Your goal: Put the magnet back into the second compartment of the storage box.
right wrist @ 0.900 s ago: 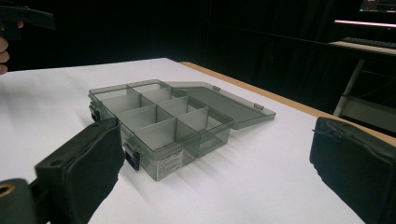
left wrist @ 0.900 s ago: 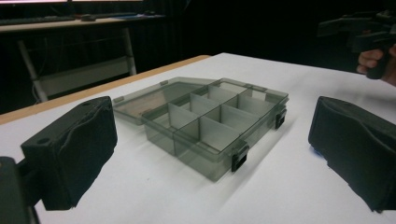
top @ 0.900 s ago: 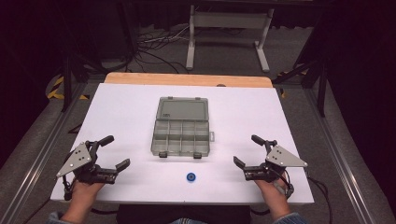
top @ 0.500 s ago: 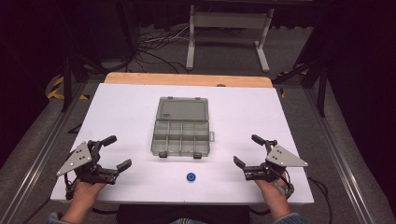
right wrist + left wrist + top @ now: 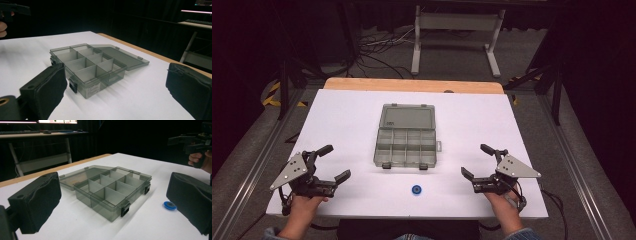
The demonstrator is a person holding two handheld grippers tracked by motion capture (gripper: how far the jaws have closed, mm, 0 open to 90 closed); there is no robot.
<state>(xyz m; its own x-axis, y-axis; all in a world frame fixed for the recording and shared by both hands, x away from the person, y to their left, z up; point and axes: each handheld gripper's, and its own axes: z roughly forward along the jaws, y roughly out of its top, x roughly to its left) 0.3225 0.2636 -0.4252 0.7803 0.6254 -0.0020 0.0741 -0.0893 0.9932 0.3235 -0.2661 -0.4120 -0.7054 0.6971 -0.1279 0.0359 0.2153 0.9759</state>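
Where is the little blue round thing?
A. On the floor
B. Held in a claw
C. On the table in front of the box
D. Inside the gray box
C: the blue round thing lies on the white table, just on the person's side of the open box, between the left claw and the right claw, and nothing touches it.

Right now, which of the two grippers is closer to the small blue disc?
The right gripper; the blue disc lies right of the table's middle, farther from the left gripper.
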